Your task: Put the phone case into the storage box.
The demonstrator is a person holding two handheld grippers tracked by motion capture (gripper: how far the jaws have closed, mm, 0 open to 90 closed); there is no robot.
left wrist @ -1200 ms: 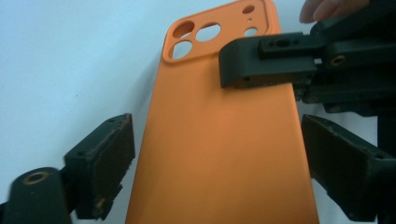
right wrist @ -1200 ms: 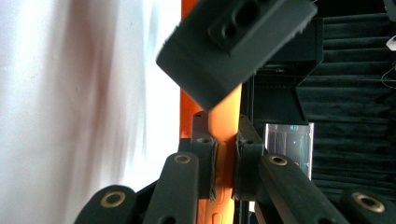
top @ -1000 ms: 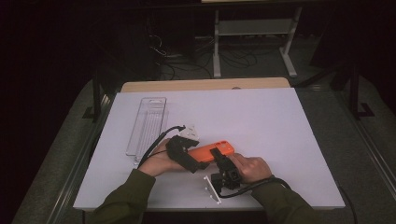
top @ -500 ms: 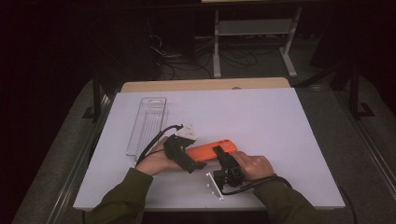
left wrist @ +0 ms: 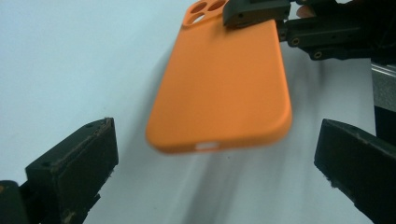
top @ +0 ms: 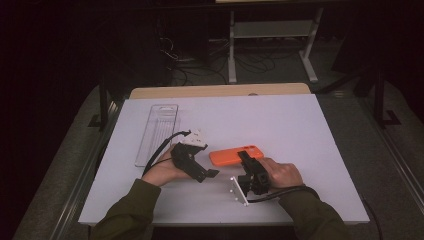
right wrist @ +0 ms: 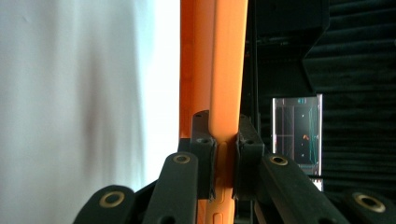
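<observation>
While the right gripper pinches one orange phone case at its edge, the left gripper stands wide apart just beside the case, with nothing between its jaws. Its jaws have just been opening, and in the left gripper view the case hangs free in front of them, a little above the white table, with its shadow under it. The case is single; it has one camera cutout with three round holes at the far end and one small slot at the near end. No brand or writing can be read on it.

Seen in the right gripper view, the two pads press the thin edge of the case from both sides, so the case stands on edge there.

On the table there is also one clear plastic tray, well apart to the left and behind the left hand. One small white part lies just beside the left gripper. Two hands are counted, the right hand near the front edge. Any label on the tray is too small to read.
</observation>
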